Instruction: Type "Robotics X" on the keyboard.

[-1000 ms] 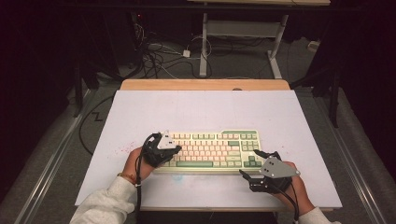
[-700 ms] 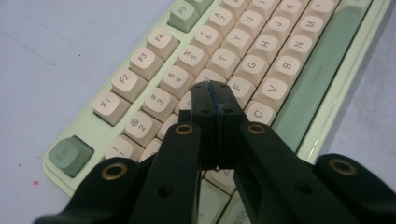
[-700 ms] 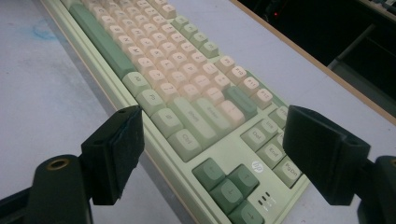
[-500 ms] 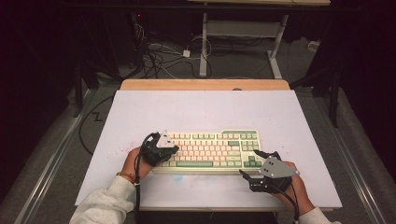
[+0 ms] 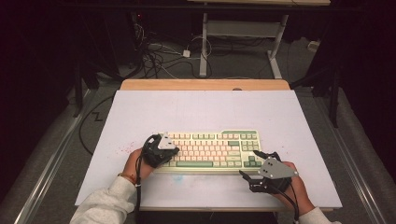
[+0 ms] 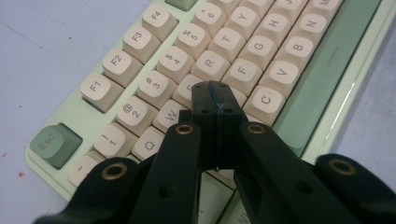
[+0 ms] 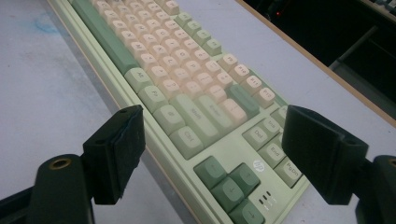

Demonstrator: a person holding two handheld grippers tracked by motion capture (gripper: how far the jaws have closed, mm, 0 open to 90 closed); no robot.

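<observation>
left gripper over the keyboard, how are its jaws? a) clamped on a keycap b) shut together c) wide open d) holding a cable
b: in the left gripper view the left gripper has its two black jaws pressed together with nothing between them, tips over the letter keys of the keyboard.

Black left gripper and right gripper, grey three-cornered plates, brass-ringed screws, trailing black cables, pale grey sleeves.

White table w/ wooden far edge; green-cream keyboard lies flat near its front.
</observation>
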